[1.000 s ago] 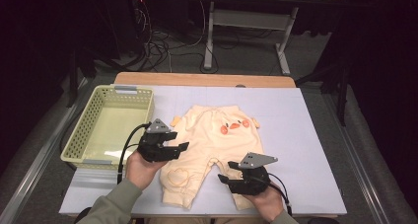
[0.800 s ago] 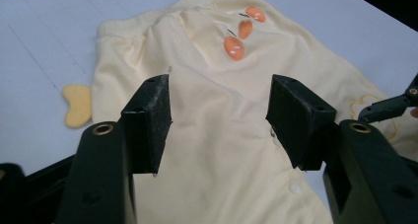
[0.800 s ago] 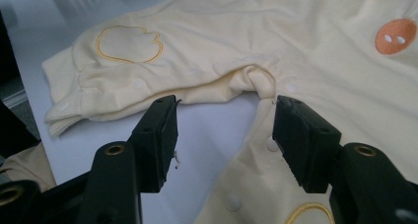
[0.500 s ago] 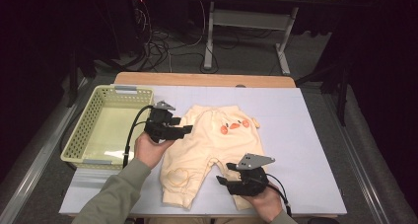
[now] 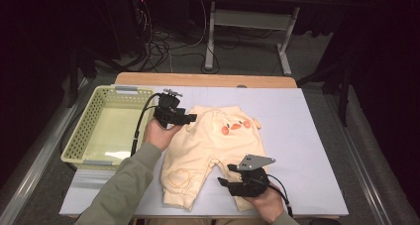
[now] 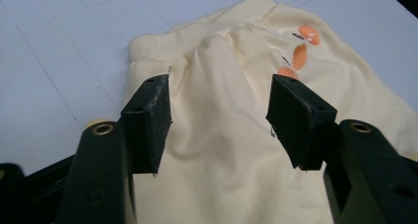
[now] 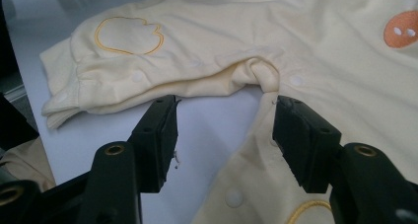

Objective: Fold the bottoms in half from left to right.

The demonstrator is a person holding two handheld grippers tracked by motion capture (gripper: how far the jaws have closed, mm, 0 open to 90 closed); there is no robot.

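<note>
Listed from left to right, with the pale yellow baby trousers (image 5: pixel 213 155) as my reference mark.

Item one: a yellow-green plastic basket (image 5: pixel 79 140), well to the left of the trousers, standing on the blue-white table mat (image 5: pixel 297 136).

Item two: my left gripper (image 5: pixel 190 118), held just at the trousers' upper left corner, by the waistband. From its own camera I see the jaws spread, hovering over the cloth below the waistband (image 6: pixel 197 34), with nothing pinched between the pads. A black cable (image 5: pixel 140 126) curves away from it on the side away from the trousers, toward the basket.

Item three: the trousers themselves, lying flat near the middle of the mat, waistband at the far side and legs toward me. Orange embroidered shapes (image 5: pixel 236 127) sit on the upper right of the front; a stitched outline (image 5: pixel 178 177) marks the left leg near its cuff.

Item four: my right gripper (image 5: pixel 225 182), at the trousers' lower edge, beside the right leg. Its camera shows the jaws spread, pointed at the crotch seam (image 7: pixel 261 71), bare mat between the pads, the right pad close against the cloth's edge, gripping nothing.
</note>
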